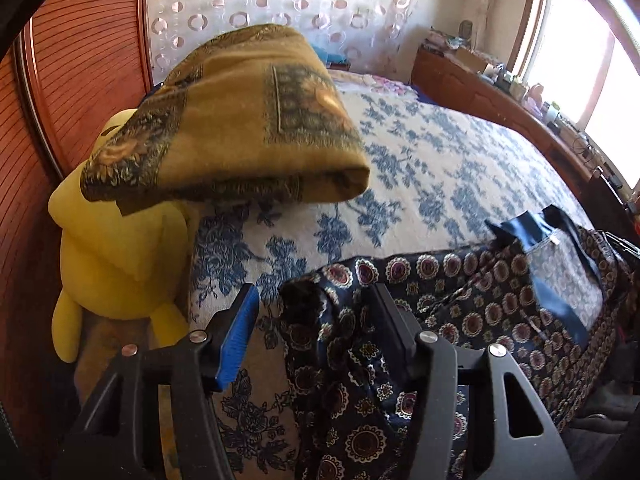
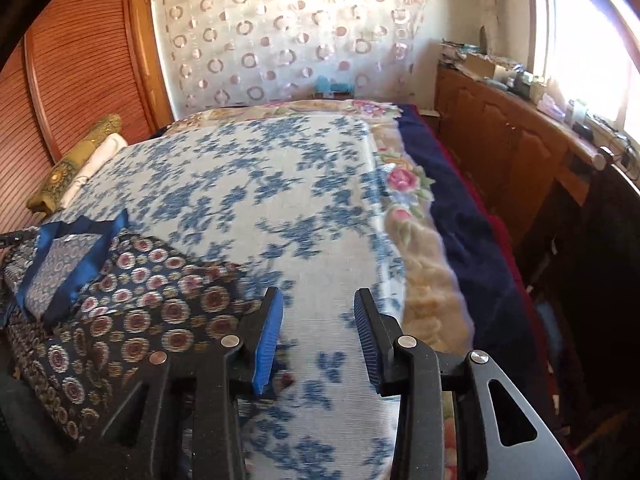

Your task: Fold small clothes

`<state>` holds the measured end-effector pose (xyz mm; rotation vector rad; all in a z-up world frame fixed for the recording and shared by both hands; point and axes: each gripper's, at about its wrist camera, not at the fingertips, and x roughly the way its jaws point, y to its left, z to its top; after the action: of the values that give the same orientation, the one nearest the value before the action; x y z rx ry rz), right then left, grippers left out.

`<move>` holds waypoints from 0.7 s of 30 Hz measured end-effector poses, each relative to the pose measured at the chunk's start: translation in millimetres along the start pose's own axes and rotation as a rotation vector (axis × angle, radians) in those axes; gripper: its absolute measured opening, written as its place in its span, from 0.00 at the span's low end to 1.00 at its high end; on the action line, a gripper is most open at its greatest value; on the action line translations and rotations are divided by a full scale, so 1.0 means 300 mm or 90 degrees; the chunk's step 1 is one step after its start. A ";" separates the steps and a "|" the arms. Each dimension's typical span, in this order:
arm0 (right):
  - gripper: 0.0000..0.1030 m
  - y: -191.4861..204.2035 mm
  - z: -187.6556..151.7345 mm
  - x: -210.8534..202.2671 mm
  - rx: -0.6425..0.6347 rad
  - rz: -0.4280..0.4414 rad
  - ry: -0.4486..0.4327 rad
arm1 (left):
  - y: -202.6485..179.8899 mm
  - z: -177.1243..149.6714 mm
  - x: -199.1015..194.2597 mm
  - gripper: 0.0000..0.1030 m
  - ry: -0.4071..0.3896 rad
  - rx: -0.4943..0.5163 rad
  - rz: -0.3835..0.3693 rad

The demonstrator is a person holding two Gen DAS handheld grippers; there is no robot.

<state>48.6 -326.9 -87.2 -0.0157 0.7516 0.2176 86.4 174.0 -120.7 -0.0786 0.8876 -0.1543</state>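
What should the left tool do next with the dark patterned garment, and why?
Probably ease the left tool down and close on the bunched corner of the dark patterned garment. Its jaws stand open with that corner lying between them, not pinched. The right tool is open over bare bedspread, holding nothing, so the garment lies loose and only partly folded.
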 end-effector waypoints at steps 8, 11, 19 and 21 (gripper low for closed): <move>0.46 0.090 0.016 0.024 -0.023 0.031 0.001 | 0.007 -0.016 0.008 0.56 -0.002 -0.005 0.004; 0.50 0.087 -0.001 0.018 -0.041 0.028 0.005 | 0.005 -0.012 0.015 0.57 -0.003 -0.001 0.009; 0.50 0.045 -0.024 0.019 -0.010 0.027 0.018 | -0.002 -0.016 0.011 0.57 -0.004 0.003 0.014; 0.50 0.031 -0.027 0.021 0.007 0.036 0.025 | -0.002 -0.015 0.011 0.57 -0.004 0.004 0.014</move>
<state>45.9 -317.2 -96.8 0.0119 0.7932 0.2670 85.0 172.9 -125.9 -0.0639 0.8814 -0.1356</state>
